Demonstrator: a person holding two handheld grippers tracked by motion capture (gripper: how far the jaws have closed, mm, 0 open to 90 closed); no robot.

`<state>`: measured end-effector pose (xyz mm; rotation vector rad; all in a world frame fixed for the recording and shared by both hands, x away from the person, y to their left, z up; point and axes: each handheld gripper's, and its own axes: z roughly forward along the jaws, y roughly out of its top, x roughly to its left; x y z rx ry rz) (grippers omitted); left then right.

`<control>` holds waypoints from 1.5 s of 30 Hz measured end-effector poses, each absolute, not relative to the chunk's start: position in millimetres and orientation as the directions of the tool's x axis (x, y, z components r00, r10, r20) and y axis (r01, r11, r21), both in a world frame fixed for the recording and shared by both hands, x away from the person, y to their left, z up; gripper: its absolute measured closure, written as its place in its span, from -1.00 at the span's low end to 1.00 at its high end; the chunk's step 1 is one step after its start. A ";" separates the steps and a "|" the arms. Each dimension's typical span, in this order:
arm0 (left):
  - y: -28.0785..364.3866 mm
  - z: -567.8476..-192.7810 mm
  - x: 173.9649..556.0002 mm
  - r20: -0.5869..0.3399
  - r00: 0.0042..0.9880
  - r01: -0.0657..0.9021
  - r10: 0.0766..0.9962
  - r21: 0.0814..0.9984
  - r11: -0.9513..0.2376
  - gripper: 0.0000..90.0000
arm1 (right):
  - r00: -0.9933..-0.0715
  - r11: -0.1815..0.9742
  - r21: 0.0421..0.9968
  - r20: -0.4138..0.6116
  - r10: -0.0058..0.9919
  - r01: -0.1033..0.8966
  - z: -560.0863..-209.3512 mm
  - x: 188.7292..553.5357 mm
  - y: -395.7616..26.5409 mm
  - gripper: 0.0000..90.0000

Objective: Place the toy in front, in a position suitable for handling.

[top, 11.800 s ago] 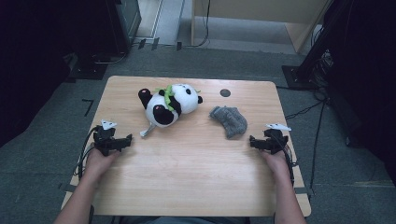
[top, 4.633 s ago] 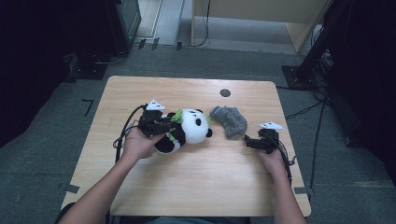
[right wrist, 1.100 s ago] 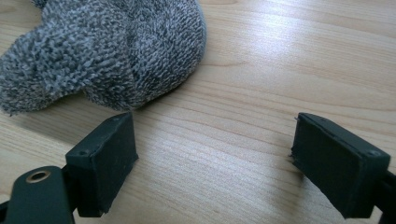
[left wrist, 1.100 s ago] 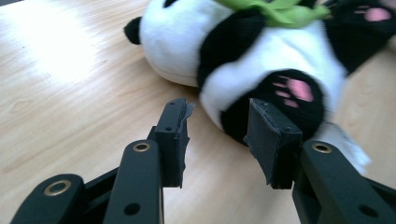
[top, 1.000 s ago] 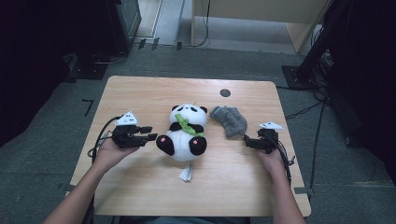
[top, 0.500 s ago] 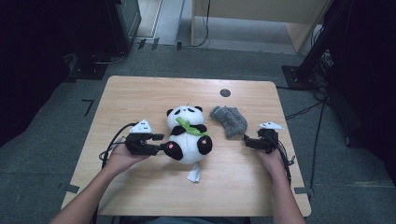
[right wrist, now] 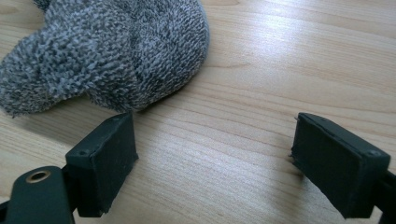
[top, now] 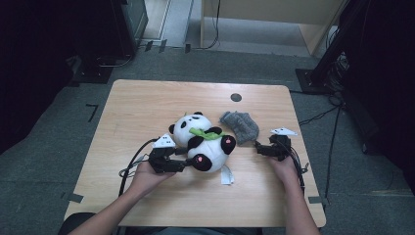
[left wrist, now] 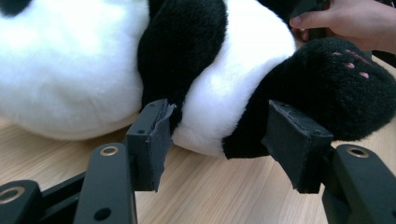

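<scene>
A black-and-white panda plush (top: 203, 142) with a green leaf on its chest lies on its back mid-table, head to the upper left. My left gripper (top: 187, 160) points at its lower flank. In the left gripper view the left gripper (left wrist: 219, 116) is open, its jaws having just been opening, with the panda's belly (left wrist: 233, 88) and black leg (left wrist: 327, 88) at the pad tips, not squeezed. A grey knitted piece (top: 240, 126) lies right of the panda. My right gripper (top: 258, 147) rests just below it. It stands open (right wrist: 215, 135), with the grey knit (right wrist: 107, 51) beside its left pad.
The wooden table (top: 147, 107) has a small dark hole (top: 236, 97) near its far edge. A white tag (top: 226, 176) trails from the panda toward me. A hand (left wrist: 345, 23) shows beyond the panda in the left gripper view. Dark floor and cables surround the table.
My left gripper slid right up against the panda and its jaws spread wider. The panda turned, its legs swinging to the right. The right gripper stayed put.
</scene>
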<state>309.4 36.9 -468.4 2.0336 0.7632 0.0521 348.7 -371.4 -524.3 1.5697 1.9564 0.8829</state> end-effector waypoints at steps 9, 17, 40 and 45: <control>76.7 -451.5 331.5 -0.162 0.786 0.444 0.596 0.820 -0.362 -0.05 | -0.229 0.135 0.734 0.029 0.973 0.665 -524.3 348.7 -371.4 -0.69; 106.7 -452.9 370.9 -0.110 0.728 0.457 0.677 0.814 -0.359 -0.03 | -0.227 0.133 0.735 0.029 0.973 0.665 -524.3 348.6 -371.2 -0.69; 104.1 -479.2 421.0 -0.185 0.765 0.509 0.617 0.761 -0.402 0.00 | -0.227 0.134 0.735 0.029 0.973 0.665 -524.3 348.3 -370.9 -0.69; 104.9 -485.9 424.2 -0.227 0.773 0.520 0.593 0.762 -0.386 0.03 | -0.227 0.133 0.735 0.029 0.974 0.665 -524.3 348.2 -370.9 -0.69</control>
